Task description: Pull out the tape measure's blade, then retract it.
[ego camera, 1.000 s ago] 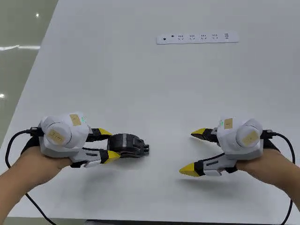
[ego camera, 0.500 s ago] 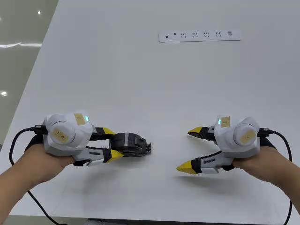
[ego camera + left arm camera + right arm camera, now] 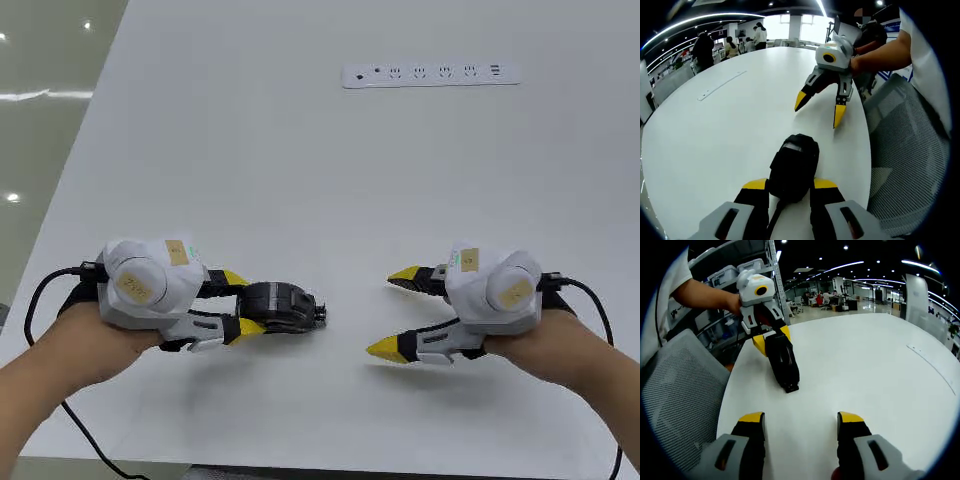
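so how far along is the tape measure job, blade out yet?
Done: the left gripper is shut on the tape measure, which rests on the table. In hand: the right gripper is open, facing the case's blade end with a gap between them. Left: grip the blade tip, pull it out, retract. No blade is out yet.

Rear of tape measure (image 3: 285, 305) hidden between jaws of left tool (image 3: 243, 303); blade tip (image 3: 322, 313), at end away from tool, too small to resolve.
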{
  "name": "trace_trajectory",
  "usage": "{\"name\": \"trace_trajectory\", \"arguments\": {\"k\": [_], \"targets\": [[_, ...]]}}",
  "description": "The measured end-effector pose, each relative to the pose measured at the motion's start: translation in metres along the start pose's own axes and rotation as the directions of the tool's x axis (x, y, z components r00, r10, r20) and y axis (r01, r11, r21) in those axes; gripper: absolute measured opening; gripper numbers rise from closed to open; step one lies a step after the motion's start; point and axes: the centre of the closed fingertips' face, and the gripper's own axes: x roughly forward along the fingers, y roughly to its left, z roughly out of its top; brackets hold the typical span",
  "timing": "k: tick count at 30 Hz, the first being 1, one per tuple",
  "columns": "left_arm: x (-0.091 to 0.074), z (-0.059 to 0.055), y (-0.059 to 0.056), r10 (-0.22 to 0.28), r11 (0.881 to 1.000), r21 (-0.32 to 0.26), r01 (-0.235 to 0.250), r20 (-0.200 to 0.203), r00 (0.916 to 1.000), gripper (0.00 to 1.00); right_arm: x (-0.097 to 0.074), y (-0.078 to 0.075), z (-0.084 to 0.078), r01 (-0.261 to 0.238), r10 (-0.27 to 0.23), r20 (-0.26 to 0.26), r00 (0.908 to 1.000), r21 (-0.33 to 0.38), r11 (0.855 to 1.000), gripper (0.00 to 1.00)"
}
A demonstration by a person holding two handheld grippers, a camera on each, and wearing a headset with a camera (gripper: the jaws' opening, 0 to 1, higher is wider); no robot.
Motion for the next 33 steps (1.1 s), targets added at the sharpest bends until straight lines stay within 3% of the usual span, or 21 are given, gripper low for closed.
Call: {"name": "trace_trajectory", "arguments": {"k": [18,33], "targets": [[0.001,0.000,-0.001,-0.011,1.000,0.027,0.011,-0.020,0.9997,0.28,0.036,0.010,0.018,-0.034,0.041,0.044,0.9982,-0.145,0.989,0.39],[0.001,-0.003,0.001,-0.009,1.000,0.027,0.010,-0.019,0.9998,0.28,0.050,0.013,0.023,-0.066,0.077,0.051,0.9957,-0.179,0.982,0.26]]}}
